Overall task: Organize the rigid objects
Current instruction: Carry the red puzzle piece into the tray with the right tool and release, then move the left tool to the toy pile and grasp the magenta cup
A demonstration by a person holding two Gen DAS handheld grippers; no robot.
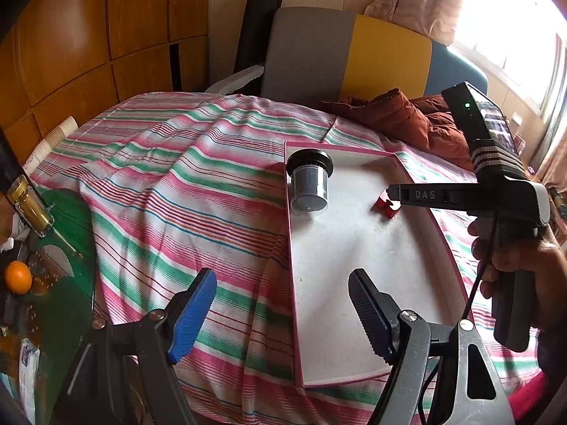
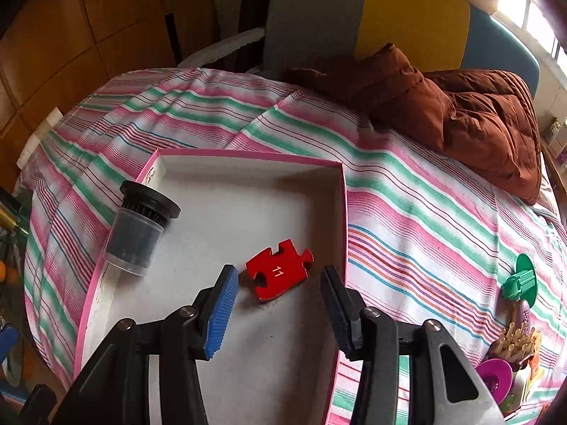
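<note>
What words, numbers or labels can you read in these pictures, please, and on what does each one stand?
"11": white digits on the red puzzle piece, lying in the pink-rimmed tray.
"DAS": pale letters on a finger of the right gripper, seen from the left wrist camera.
The packet at the left edge carries print too blurred to read.

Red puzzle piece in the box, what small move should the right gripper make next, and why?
Probably lift the right gripper up and back out of the pink-edged box. The red puzzle piece numbered 11 already lies flat on the box floor just ahead of the open, empty jaws. More toys, like the green toy, wait on the striped cloth to the right.
</note>
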